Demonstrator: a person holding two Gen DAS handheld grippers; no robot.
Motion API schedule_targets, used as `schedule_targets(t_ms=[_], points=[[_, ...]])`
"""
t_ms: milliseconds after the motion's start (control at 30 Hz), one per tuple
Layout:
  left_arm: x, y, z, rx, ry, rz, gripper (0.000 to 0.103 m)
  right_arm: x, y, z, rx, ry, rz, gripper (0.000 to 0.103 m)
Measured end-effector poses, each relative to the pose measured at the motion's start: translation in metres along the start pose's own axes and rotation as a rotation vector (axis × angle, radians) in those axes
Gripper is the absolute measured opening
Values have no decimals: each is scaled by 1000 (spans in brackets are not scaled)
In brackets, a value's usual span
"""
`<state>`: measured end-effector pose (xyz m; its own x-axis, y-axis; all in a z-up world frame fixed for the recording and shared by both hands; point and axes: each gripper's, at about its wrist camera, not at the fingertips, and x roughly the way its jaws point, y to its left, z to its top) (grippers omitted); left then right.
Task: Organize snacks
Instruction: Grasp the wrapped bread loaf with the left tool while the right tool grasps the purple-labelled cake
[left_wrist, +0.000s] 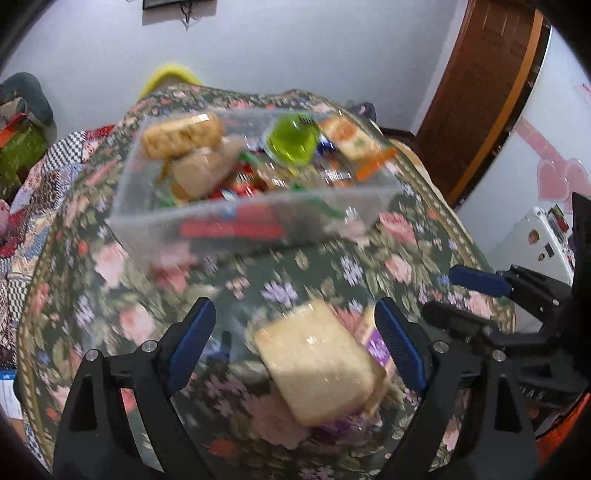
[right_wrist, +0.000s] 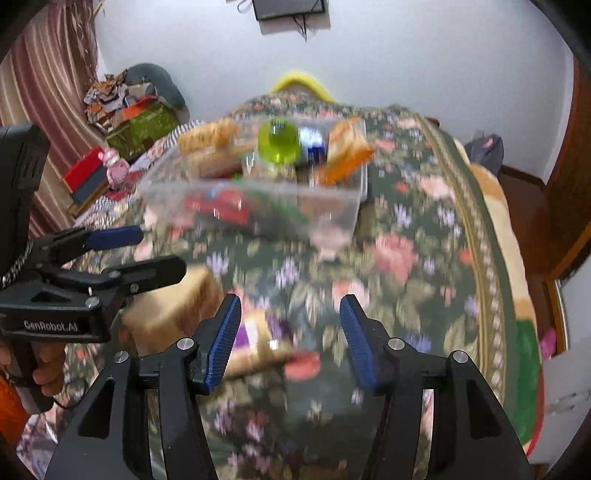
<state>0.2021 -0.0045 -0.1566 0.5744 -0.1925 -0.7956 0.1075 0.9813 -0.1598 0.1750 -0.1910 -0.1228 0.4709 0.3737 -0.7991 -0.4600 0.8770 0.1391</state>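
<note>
left tool (left_wrist: 295, 347) and right tool (right_wrist: 290, 339) over a counter (left_wrist: 332, 266) draped in a floral cloth, both views blurred. the clear bin (left_wrist: 255, 218) stands at twelve o'clock from either tool, already heaped with snacks: a green jelly cup (left_wrist: 293, 142) on top, a wrapped cake bar (left_wrist: 183, 134) at its ten o'clock corner, an orange-edged packet (left_wrist: 354, 142) at its two o'clock corner. two items lie loose on the cloth, well apart from the bin: a wrapped pale sandwich cake (left_wrist: 319, 363), and just beside it a smaller packet with purple print (left_wrist: 375, 341). the left tool stands wide, its blue pads either side of the cake but not pressing on it; the right tool stands at a middling gap, jaws apart with the purple packet (right_wrist: 258, 338) low between them (contact cannot be told through the blur). judged step: the approach to pick up the last loose snacks. the next move likely calls for lowering each tool over its item, closing gently on the soft wrapping, then carrying it toward twelve o'clock and into the bin.
</note>
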Motion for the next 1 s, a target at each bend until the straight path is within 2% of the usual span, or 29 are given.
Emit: schedule_targets(t_ms=[133, 233, 500, 600, 667, 833, 1000], points=[[16, -2, -14, 10, 44, 24, 89, 8, 2, -20, -10, 53, -3, 52], [17, 6, -20, -13, 39, 3, 89, 15, 1, -30, -3, 84, -1, 52], [21, 31, -39, -34, 55, 45, 88, 33, 4, -21, 12, 89, -8, 52], [26, 42, -43, -69, 57, 51, 74, 42, 9, -14, 7, 96, -10, 52], [23, 48, -43, -89, 33, 45, 55, 43, 13, -10, 9, 95, -6, 52], [15, 63, -47, -150, 13, 33, 55, 37, 26, -7, 34, 87, 63, 52], [0, 68, -52, -160, -13, 34, 55, 50, 50, -7, 20, 128, 103, 53]])
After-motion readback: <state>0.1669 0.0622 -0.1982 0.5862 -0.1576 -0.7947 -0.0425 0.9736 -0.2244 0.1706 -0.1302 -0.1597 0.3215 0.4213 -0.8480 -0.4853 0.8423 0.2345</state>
